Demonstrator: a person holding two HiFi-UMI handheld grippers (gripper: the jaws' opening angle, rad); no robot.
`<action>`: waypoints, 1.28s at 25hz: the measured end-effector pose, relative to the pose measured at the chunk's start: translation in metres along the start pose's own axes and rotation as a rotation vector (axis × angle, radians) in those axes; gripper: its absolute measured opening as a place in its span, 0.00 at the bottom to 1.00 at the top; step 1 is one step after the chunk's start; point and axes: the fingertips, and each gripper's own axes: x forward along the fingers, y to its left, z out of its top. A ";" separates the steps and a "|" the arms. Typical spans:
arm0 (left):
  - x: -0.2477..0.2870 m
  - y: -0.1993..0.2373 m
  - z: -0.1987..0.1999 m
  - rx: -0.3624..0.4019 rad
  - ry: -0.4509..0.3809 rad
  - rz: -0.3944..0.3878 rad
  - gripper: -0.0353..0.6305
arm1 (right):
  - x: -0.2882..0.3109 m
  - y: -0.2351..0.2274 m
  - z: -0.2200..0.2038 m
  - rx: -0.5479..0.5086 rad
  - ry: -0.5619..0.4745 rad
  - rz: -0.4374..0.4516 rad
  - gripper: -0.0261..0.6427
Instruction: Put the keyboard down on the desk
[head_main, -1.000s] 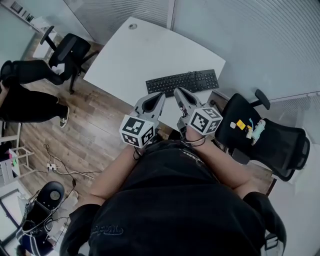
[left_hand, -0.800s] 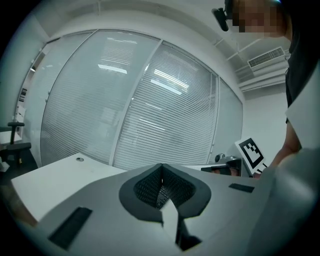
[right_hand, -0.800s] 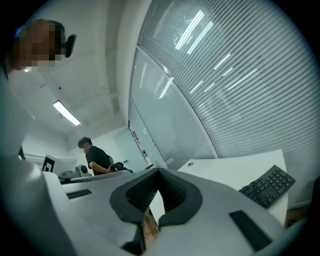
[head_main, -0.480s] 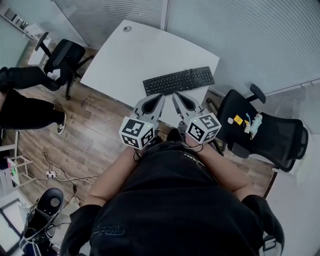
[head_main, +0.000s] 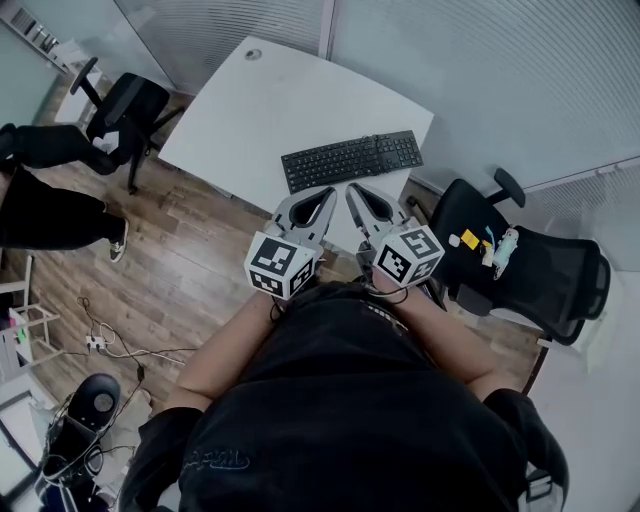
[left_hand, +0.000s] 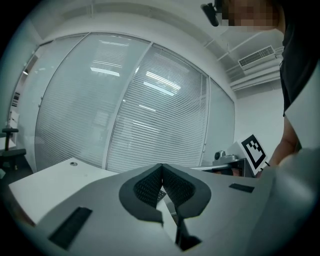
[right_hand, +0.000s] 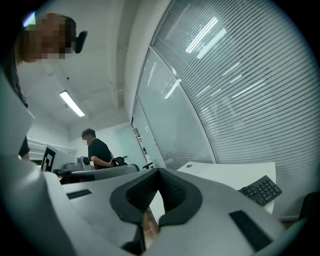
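The black flat keyboard (head_main: 352, 160) lies on the white counter (head_main: 260, 110); draw the left gripper (head_main: 327, 192) and right gripper (head_main: 353, 190), fingers closed and empty, toward 6 o'clock.

One keyboard (head_main: 352, 160) on one table (head_main: 250, 110), two tools, the left tool (head_main: 325, 193) and the right tool (head_main: 353, 190), plus two black office chairs — a left chair (head_main: 128, 100), a right chair (head_main: 545, 275) — and one bystander (head_main: 45, 205).
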 end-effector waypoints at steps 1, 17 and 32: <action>0.000 -0.001 0.002 0.005 -0.004 0.007 0.08 | 0.000 0.002 0.003 -0.015 -0.001 0.010 0.07; 0.031 -0.097 -0.018 -0.001 0.007 0.059 0.08 | -0.091 -0.021 0.008 -0.080 0.004 0.094 0.07; 0.035 -0.195 -0.055 -0.022 0.004 0.110 0.08 | -0.190 -0.036 -0.016 -0.072 0.013 0.151 0.07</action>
